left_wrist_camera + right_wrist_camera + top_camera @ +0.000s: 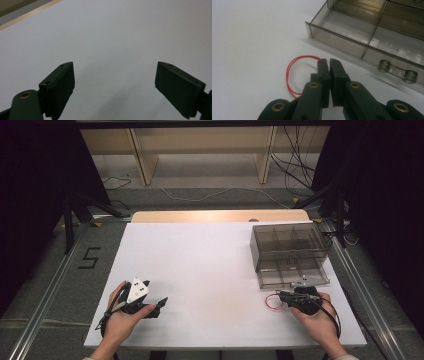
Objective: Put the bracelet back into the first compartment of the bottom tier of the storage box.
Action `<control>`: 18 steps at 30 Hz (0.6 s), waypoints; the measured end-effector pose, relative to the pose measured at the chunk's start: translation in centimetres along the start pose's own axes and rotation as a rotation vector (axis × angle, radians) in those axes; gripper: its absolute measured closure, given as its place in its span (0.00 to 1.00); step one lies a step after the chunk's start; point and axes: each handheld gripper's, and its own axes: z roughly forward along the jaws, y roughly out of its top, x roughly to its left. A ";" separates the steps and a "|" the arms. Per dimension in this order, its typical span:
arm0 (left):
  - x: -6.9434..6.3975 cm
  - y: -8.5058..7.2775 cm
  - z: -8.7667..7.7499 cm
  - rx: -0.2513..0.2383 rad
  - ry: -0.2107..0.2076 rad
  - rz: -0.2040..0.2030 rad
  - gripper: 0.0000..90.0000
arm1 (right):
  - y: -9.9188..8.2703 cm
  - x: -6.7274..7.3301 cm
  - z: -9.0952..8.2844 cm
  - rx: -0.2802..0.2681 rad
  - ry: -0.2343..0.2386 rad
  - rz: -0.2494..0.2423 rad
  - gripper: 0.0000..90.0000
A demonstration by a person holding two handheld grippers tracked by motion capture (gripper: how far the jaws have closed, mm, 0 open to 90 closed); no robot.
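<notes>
1. Near the front right part of the white worktop [210,270], the right tool [281,294] rests low in the person's right hand [316,320], pointing left across the surface.
2. Its jaws are pressed together; the right gripper view shows only a hairline gap between the pads, and the frames do not show whether anything is pinched there.
3. A thin red rubber band [290,75] lies flat on the worktop as a doubled loop, curving out to the left of the jaw tips in the right gripper view.
4. One end of the loop runs in against the tip of the nearer jaw, and the other end passes under the tool's body, so the band sits just beside and partly beneath the tool.
5. From the high view, the same band [272,301] lies just left of the right tool, at the front of the organiser.
6. A smoky transparent drawer organiser [290,251] stands beyond the band, with its divided drawer [352,35] pulled out towards the person.
7. The drawer's clear handle [398,72] sits to the right of the jaw tips, apart from them.
8. Well apart, at the front left, the left tool [161,304] is held in the left hand [120,322]; its jaws stand wide apart over bare worktop, with nothing between them.
</notes>
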 end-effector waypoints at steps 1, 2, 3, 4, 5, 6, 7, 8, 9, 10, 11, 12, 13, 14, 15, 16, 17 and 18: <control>0.0 0.0 0.0 0.000 0.000 0.000 0.18 | 0.0 0.0 0.0 0.000 -0.001 0.001 0.97; 0.0 0.0 0.0 0.000 0.000 0.000 0.18 | 0.0 0.0 -0.1 -0.001 -0.001 0.002 0.97; 0.0 0.0 0.0 -0.001 0.001 0.001 0.18 | 0.0 0.0 -0.1 -0.001 -0.002 0.002 0.97; 0.0 0.0 0.0 -0.001 0.001 0.001 0.18 | 0.0 0.0 -0.1 -0.001 -0.002 0.002 0.97; 0.0 0.0 0.0 -0.001 0.001 0.001 0.18 | 0.1 0.0 -0.2 -0.005 -0.003 0.003 0.97; 0.0 0.0 0.0 -0.001 -0.001 -0.002 0.18 | 0.1 0.0 -0.2 -0.007 -0.003 0.003 0.97; 0.0 0.0 0.0 0.000 -0.002 -0.002 0.18 | 0.1 0.0 -0.3 -0.009 -0.002 0.005 0.97; 0.0 0.0 0.0 0.000 -0.002 -0.002 0.18 | 0.1 0.0 -0.3 -0.009 -0.002 0.005 0.97; 0.0 0.0 0.0 0.000 -0.002 -0.002 0.18 | 0.1 0.0 -0.3 -0.013 -0.002 0.004 0.97; 0.0 0.0 0.0 0.000 -0.002 -0.003 0.18 | 0.1 0.0 -0.3 -0.013 -0.003 0.005 0.97; 0.0 0.0 0.0 0.000 -0.002 -0.003 0.18 | 0.2 0.0 -0.3 -0.015 -0.003 0.006 0.97; 0.0 0.0 0.0 0.000 -0.002 -0.002 0.18 | 0.2 0.0 -0.4 -0.015 -0.005 0.006 0.97; 0.0 0.0 0.0 -0.001 -0.001 -0.002 0.18 | 0.2 0.0 -0.4 -0.017 -0.004 0.007 0.97; 0.0 0.0 0.0 -0.001 -0.001 -0.002 0.18 | 0.2 0.0 -0.4 -0.017 -0.004 0.007 0.97; -0.1 0.0 0.0 0.001 -0.001 -0.004 0.18 | 0.3 0.0 -0.5 -0.022 -0.004 0.009 0.97; -0.1 0.0 0.0 0.001 -0.001 -0.004 0.18 | 0.3 0.0 -0.5 -0.022 -0.004 0.009 0.97; 0.0 0.0 0.0 0.001 -0.001 -0.003 0.18 | 0.3 0.0 -0.5 -0.020 -0.006 0.009 0.97; 0.0 0.0 0.0 0.000 -0.001 -0.004 0.18 | 0.3 -0.1 -0.6 -0.022 -0.006 0.008 0.97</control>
